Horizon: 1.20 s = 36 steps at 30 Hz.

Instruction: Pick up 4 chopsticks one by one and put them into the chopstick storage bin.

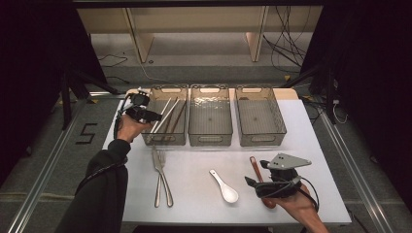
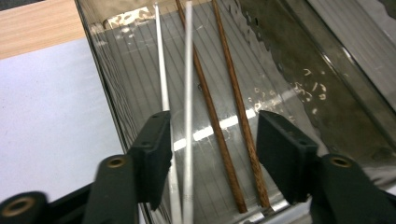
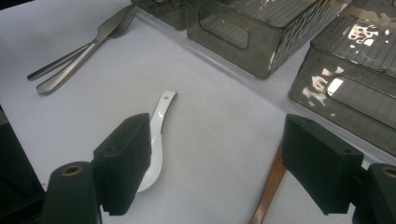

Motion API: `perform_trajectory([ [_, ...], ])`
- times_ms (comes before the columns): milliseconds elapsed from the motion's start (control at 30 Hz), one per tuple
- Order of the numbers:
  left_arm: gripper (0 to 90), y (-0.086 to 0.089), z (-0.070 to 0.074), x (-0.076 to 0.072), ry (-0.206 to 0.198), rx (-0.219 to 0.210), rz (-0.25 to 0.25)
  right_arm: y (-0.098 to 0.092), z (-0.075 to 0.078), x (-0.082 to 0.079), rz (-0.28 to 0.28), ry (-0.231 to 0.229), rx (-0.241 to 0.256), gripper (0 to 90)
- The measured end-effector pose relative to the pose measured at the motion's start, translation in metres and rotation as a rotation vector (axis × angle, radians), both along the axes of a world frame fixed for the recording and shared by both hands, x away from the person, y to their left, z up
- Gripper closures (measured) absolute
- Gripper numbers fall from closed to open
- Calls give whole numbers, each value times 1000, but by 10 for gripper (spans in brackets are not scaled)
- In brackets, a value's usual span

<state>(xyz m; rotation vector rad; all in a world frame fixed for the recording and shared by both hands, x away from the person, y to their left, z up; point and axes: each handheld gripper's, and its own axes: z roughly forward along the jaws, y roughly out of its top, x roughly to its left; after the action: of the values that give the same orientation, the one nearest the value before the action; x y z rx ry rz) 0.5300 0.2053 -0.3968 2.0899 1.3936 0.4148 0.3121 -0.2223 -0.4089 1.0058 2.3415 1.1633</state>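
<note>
My left tool (image 1: 156, 115) hangs with its jaws wide and empty over the left bin (image 1: 183, 92) at the table's far edge, where two white chopsticks (image 2: 187, 93) and two brown chopsticks (image 2: 233, 93) lie lengthwise. My right tool (image 1: 248, 181), also wide and holding nothing, hovers near the front right corner, with the white spoon (image 3: 156, 140) by one jaw and the wooden handle (image 3: 271, 186) by the other.

The risks I see: lifting my left tool carelessly could snag a chopstick or knock the bin's wall. On the right, the glazed spoon may slip or skate when pinched, and closing off-centre could catch the wooden handle as well.

The table (image 1: 204, 194) has a smooth white top that gives little grip. Around it are a grey floor, dark curtains, loose cables and pale wooden shelving behind.
</note>
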Motion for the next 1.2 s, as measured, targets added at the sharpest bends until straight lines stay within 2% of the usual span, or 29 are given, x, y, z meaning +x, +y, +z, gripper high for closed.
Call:
perform_trajectory([
  [33, 416, 0, 1, -3, 3, 10, -13, 0, 0, 0, 0, 1, -1, 256],
  [133, 351, 0, 3, -13, -2, -25, -23, 0, -1, 0, -1, 5, -4, 256],
  [233, 319, -1, 7, -28, -23, -29, -66, 1, -1, 1, -2, 7, -4, 256],
  [300, 311, -1, 10, -37, -34, -61, -65, 1, -2, 1, -3, 14, -8, 255],
  [400, 304, -1, 11, -52, -54, -81, -69, 2, -3, 1, 0, 17, -14, 256],
  [433, 298, -1, 11, -56, -58, -75, -77, 3, -3, 1, 0, 16, -15, 256],
  [500, 294, -2, 9, -65, -77, -81, -60, 4, -3, 1, 0, 17, -15, 256],
  [533, 295, -2, 9, -67, -69, -66, -69, 4, -3, 1, 0, 17, -15, 256],
  [600, 279, -3, 9, -73, -78, -64, -64, 6, -3, 1, 3, 17, -16, 256],
  [733, 245, -6, 3, -83, -79, -100, -83, 11, -2, 0, 14, 18, -20, 256],
  [833, 220, -10, 1, -92, -79, -144, -96, 14, -3, 0, 20, 23, -24, 256],
  [1000, 212, -15, 0, -106, -113, -151, -129, 17, -5, 2, 25, 47, -16, 256],
  [1200, 193, -20, -2, -125, -114, -178, -167, 24, -8, 5, 32, 82, -22, 256],
])
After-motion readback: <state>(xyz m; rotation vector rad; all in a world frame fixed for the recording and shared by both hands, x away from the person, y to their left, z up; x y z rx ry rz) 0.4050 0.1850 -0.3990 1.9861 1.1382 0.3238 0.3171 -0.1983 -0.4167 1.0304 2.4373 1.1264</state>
